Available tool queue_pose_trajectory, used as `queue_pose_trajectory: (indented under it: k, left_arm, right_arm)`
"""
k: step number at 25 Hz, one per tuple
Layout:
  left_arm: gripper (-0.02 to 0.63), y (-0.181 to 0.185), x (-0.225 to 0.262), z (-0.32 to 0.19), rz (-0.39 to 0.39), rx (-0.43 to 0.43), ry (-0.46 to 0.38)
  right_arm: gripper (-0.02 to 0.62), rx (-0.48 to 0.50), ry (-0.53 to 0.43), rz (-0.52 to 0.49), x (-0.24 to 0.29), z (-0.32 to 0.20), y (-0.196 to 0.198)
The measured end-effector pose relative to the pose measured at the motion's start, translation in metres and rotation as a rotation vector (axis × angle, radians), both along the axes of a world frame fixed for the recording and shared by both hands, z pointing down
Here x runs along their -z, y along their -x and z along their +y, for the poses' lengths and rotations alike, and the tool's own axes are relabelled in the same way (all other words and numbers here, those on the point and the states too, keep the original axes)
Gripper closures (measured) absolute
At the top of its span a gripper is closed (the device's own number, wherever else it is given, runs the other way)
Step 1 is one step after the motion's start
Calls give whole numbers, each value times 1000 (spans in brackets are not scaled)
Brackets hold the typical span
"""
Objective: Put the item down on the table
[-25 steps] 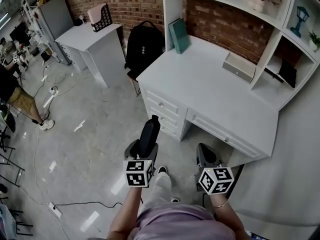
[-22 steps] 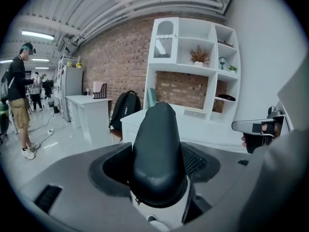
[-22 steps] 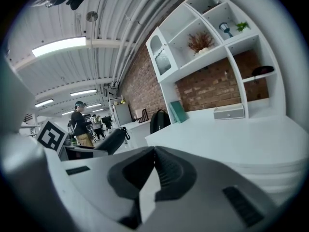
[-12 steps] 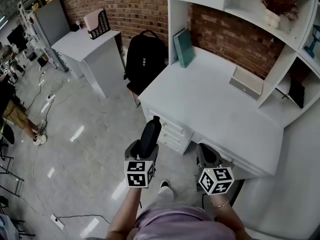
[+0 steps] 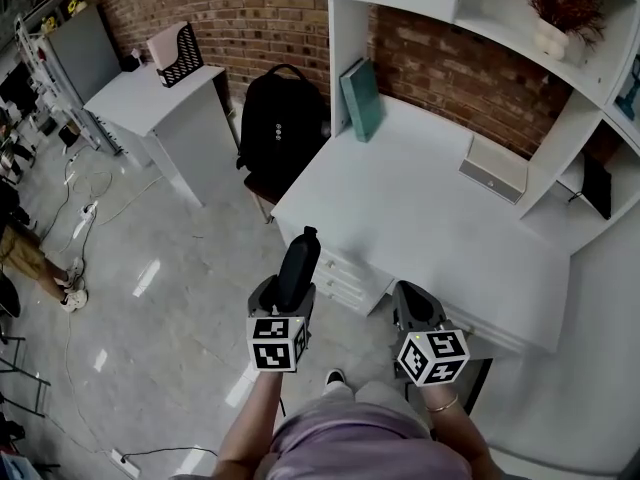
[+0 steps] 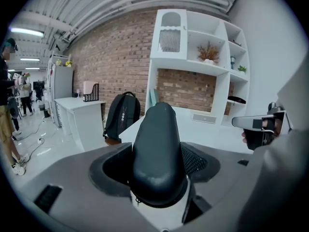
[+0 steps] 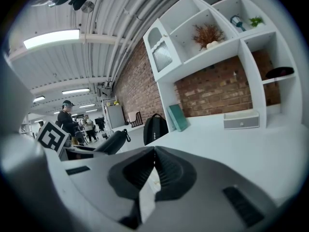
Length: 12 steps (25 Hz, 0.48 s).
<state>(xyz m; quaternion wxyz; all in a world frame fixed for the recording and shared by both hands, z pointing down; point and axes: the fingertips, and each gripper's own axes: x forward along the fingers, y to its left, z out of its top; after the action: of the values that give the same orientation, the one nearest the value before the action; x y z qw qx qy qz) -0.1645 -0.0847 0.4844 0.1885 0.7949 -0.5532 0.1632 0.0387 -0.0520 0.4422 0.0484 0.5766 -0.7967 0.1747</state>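
Far left: small white side table [image 5: 150, 93], with a black mesh organizer [image 5: 180, 53] at its back edge. Right of that, a black backpack [image 5: 280, 118] sits just beside the left end of the white desk [image 5: 420, 218]. We can't tell what it rests on.

Left gripper [image 5: 288, 290]: clamped on the item, a dark zippered case [image 5: 298, 263]. We see the jaws wide, one pad on each side of the case's lower end. The rest of the case sticks up and forward past the fingertips. The case is in the air, just off the desk's front edge near the front left corner, in front of the drawer fronts in the head view. It is not on the surface and not touching it.

On the desk: a teal book [image 5: 360, 98] stands at the back left corner, leaning against the side post of the shelf unit [image 5: 345, 28].

Right gripper [image 5: 415, 308]: jaws together, pads meeting at the tips, nothing between them. We see it alongside the left one, just off the front edge further right, apart from the case.

A flat grey box [image 5: 497, 168] lies along the desk's back edge, right of centre, under the shelves. Upper right shelf: a pale vase [image 5: 550, 38] with a dried reddish plant.
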Motion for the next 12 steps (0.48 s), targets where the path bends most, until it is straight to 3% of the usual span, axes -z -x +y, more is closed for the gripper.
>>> queue_pose_trajectory:
  k: [12]
  left_arm:
    - [295, -10, -7, -48, 0, -17, 8]
  right_arm:
    - [594, -19, 6, 5, -5, -34, -6]
